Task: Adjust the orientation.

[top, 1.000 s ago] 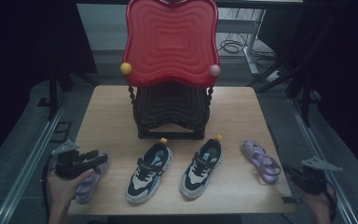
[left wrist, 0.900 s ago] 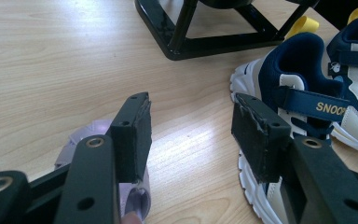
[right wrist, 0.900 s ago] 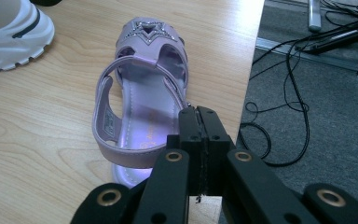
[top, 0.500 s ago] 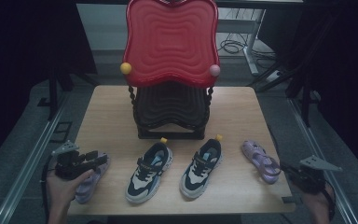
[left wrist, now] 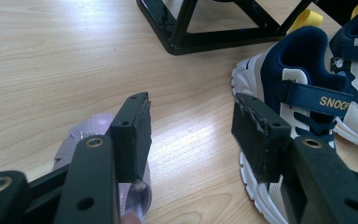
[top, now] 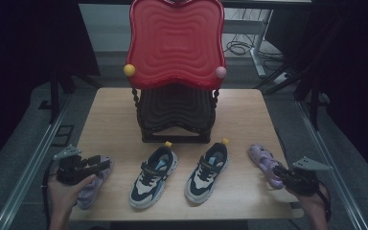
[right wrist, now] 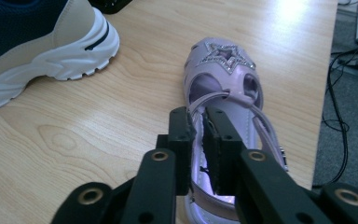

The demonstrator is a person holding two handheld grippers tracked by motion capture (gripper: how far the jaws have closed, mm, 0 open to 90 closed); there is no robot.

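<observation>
R gripper (right wrist: 198,135) jaws just been opening, narrow gap over right lilac sandal (right wrist: 223,93), nothing pinched. L gripper (left wrist: 191,133) spread beside left sandal (top: 92,184). Both sandals on table, not lifted yet.

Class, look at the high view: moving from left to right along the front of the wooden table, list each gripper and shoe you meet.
Left gripper → lilac sandal beneath it → left navy-and-cream sneaker → right navy-and-cream sneaker → lilac star sandal → right gripper.
</observation>
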